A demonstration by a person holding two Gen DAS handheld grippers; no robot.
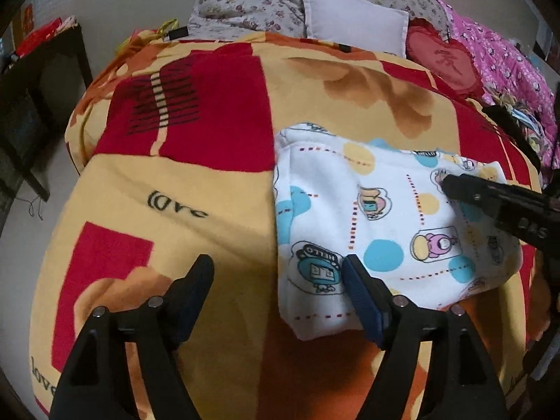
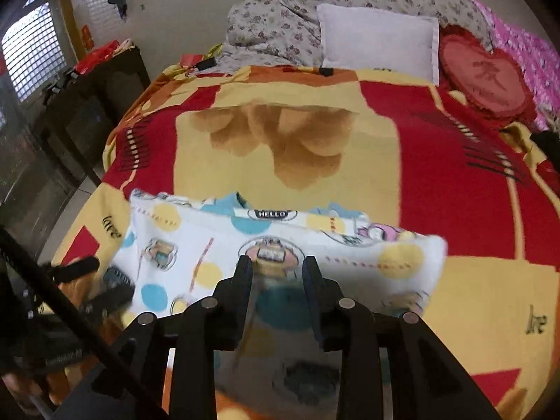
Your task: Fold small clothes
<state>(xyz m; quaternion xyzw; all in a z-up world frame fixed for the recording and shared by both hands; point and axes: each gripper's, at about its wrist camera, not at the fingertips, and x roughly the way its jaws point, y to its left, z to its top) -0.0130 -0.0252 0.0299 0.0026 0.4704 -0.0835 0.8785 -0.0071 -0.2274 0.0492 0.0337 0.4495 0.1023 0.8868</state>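
Lying folded on the bed (image 1: 175, 182), the white printed garment (image 1: 385, 217) has the left tongs (image 1: 278, 273) released beside it (right tongs (image 2: 277, 266) slightly parted, gripping nothing).

The printed garment (image 2: 196, 245) is blurred near the right claw (image 2: 276, 269); whether cloth is pinched cannot be told.

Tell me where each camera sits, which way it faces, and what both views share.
Left wrist: on the left gripper, facing down the bed; open jaws straddle the cloth's left edge; right gripper at right.
Right wrist: on the right gripper, over the cloth; left gripper at left.
Shared: cloth, bed, pillow.
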